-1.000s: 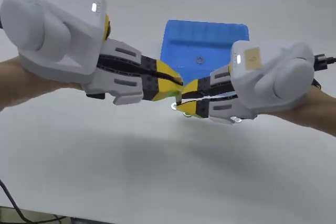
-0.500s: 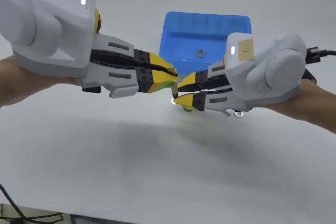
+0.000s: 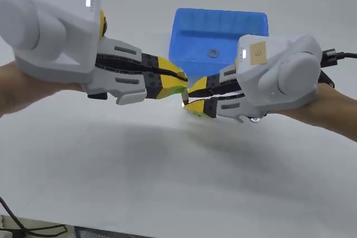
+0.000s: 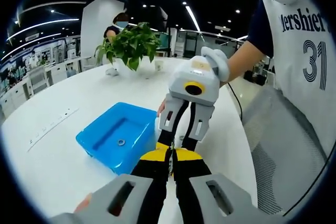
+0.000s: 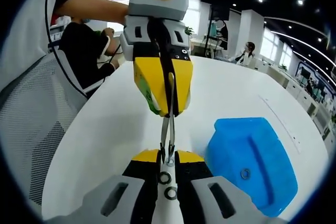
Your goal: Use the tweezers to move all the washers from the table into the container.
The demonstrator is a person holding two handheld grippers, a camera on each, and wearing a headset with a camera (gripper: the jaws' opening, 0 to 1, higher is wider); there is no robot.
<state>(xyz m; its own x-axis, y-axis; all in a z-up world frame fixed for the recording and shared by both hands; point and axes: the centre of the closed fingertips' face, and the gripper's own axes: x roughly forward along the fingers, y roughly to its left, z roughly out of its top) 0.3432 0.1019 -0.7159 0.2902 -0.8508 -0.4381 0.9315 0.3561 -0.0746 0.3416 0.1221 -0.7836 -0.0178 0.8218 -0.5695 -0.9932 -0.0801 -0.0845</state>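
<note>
– Grip on the left first: what is the left gripper (image 3: 183, 82) doing with its yellow-tipped jaws?
– They are pressed together on the thin silver metal tweezers (image 5: 168, 129), which run straight from it into the right gripper (image 3: 188, 98). That one's jaws also look closed on the tweezers' far end. I judge this a handover or a regrip, meant to seat the tool before any picking.
– And the poses?
– Both are held level and low over the white table (image 3: 167, 182), nose to nose with the tips almost touching. The wrists come in from opposite sides.
– The washers?
– Two small silver ring washers (image 5: 164, 178) lie on the table just under the right gripper's jaws, and another washer (image 3: 255, 119) peeks out beneath its body. One washer (image 3: 212, 54) already sits in the blue rectangular plastic container (image 3: 234, 29), just beyond the grippers, so most of the job is left.
</note>
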